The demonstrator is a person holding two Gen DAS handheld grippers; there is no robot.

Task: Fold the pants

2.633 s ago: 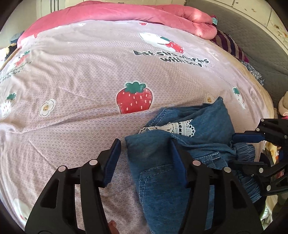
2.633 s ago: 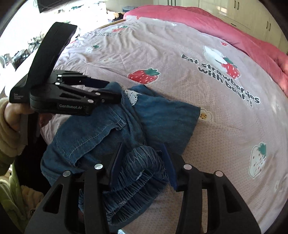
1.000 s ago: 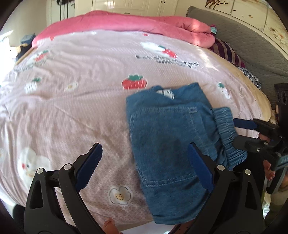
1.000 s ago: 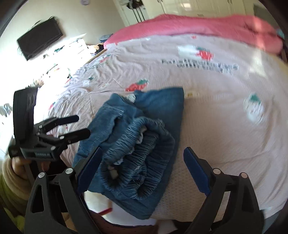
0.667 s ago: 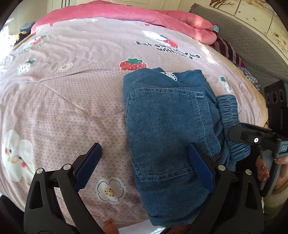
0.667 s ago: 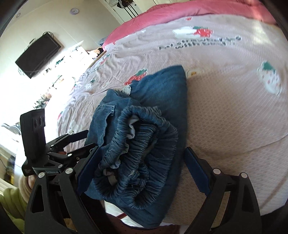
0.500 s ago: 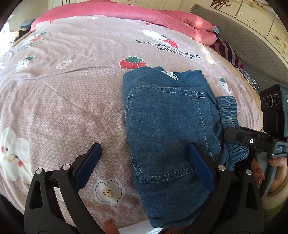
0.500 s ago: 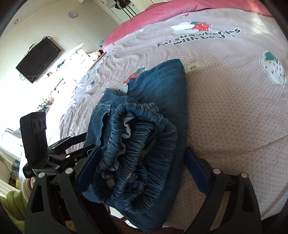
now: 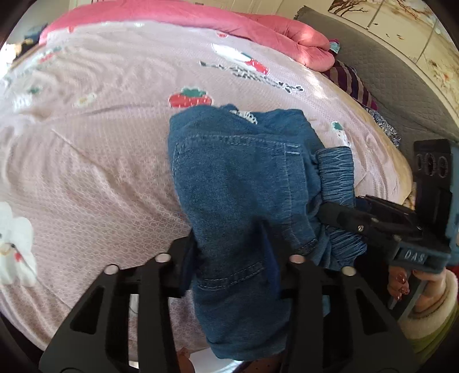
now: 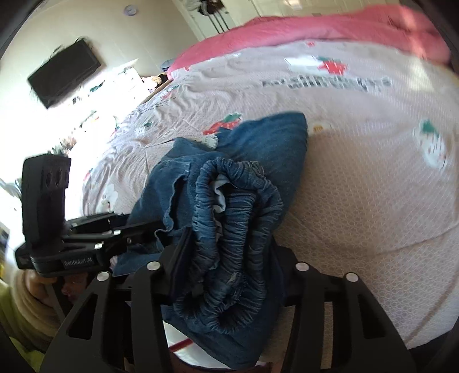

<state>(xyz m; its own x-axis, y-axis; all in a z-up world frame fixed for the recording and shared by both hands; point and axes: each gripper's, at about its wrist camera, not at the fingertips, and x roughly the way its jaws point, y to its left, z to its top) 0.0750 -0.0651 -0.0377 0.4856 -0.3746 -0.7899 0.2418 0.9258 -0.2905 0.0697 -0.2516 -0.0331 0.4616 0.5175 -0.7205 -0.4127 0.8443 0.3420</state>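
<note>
The folded blue denim pants [image 9: 238, 183] lie at the near edge of the bed, with the gathered elastic waistband [image 10: 235, 218] bunched on the right side. My left gripper [image 9: 229, 258] is shut on the near left part of the folded pants. My right gripper [image 10: 229, 255] is shut on the waistband bundle [image 9: 338, 175]. In the left wrist view the right gripper [image 9: 373, 221] comes in from the right onto the waistband. In the right wrist view the left gripper [image 10: 137, 229] comes in from the left onto the denim [image 10: 275, 137].
The bed sheet [image 9: 100, 137] is pale pink with strawberry prints. A pink quilt [image 9: 200, 20] lies along the far side. A striped cloth [image 9: 352, 83] and grey headboard [image 9: 401, 86] are at the right. A wall television [image 10: 64, 73] hangs at the left.
Both grippers were wide open around the folded pants; now both have closed on them, the left on the denim's near edge and the right on the waistband.
</note>
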